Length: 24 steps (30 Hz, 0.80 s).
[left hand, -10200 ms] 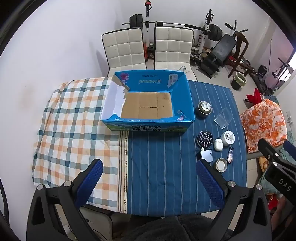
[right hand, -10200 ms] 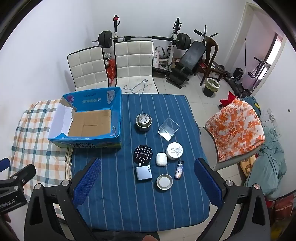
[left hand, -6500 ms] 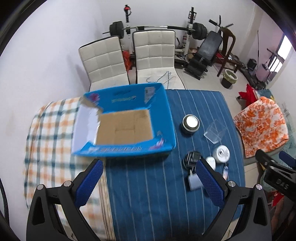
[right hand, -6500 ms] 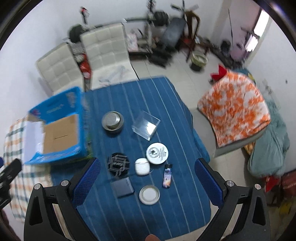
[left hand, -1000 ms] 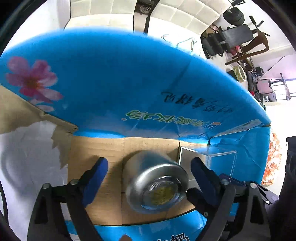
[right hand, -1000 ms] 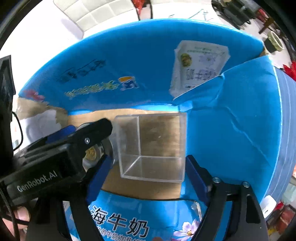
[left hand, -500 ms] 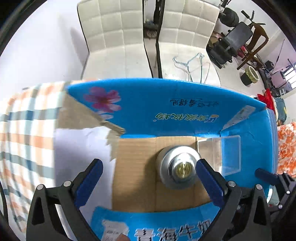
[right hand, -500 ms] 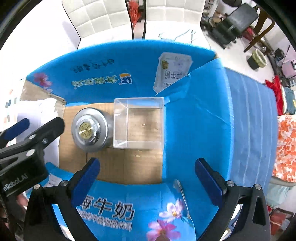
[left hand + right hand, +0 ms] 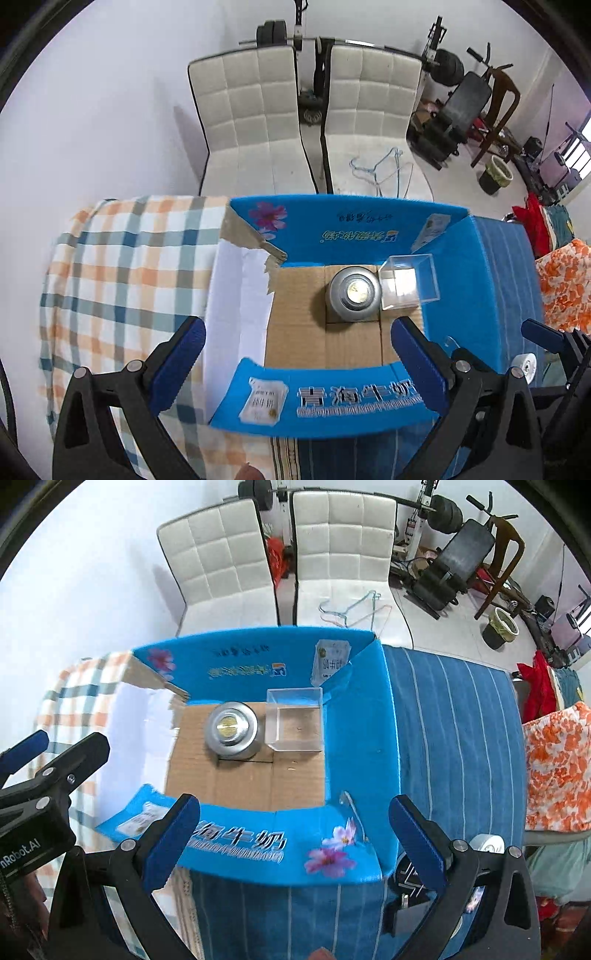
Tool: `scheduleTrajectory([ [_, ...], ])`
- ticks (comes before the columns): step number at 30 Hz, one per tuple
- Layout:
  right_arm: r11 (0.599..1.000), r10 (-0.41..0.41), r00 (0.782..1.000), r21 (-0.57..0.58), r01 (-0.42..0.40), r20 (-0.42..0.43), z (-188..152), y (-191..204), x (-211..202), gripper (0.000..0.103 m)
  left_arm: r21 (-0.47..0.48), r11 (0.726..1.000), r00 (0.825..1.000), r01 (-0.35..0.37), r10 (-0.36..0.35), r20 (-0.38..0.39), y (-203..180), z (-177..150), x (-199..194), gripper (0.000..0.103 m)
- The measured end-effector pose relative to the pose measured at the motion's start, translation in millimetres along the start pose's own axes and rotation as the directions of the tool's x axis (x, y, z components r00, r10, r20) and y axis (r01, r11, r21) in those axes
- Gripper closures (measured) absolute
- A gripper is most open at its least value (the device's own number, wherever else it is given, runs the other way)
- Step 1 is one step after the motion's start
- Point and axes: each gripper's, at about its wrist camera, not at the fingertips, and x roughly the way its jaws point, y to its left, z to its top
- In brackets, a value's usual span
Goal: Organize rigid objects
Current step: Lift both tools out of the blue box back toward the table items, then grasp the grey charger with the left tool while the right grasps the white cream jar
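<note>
A silver round tin (image 9: 354, 297) (image 9: 231, 731) and a clear plastic box (image 9: 408, 282) (image 9: 295, 720) stand side by side on the cardboard floor of the blue carton (image 9: 351, 229) (image 9: 362, 738), the clear box against the right wall. My left gripper (image 9: 297, 354) hangs open above the carton's near wall, empty. My right gripper (image 9: 293, 834) is also open and empty, above the carton's near right corner. Each gripper shows at the edge of the other's view.
A white round tin (image 9: 487, 843), a black disc (image 9: 408, 877) and a grey case (image 9: 406, 912) lie on the blue striped cloth (image 9: 454, 720) right of the carton. A checked cloth (image 9: 129, 266) lies to its left. Two white chairs (image 9: 306, 122) stand behind.
Both grippers have risen out of the carton and drawn back, jaws wider. The tin and the clear box, earlier between the jaws, stay on the carton floor.
</note>
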Motion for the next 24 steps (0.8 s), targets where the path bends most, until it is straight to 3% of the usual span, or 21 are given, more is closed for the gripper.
scheduleTrajectory([
  [5, 1.000, 0.021, 0.998, -0.014, -0.020, 0.052, -15, -2, -44, 0.000, 0.004, 1.000, 0.998, -0.014, 0.014, 0.059, -5, -12, -40, 0.000],
  [14, 0.998, 0.056, 0.993, -0.042, -0.052, 0.106, -53, -19, -99, 0.000, -0.037, 0.999, 0.995, -0.026, 0.029, 0.096, -15, -43, -94, 0.000],
  [20, 0.997, 0.069, 0.994, 0.016, -0.071, 0.089, -88, -64, -110, 0.000, -0.017, 1.000, 0.996, -0.016, 0.018, 0.091, -41, -63, -107, 0.000],
  [24, 0.993, 0.043, 0.998, 0.110, -0.048, 0.049, -114, -122, -99, 0.000, 0.029, 0.999, 0.997, 0.021, -0.023, 0.070, -81, -77, -104, 0.000],
])
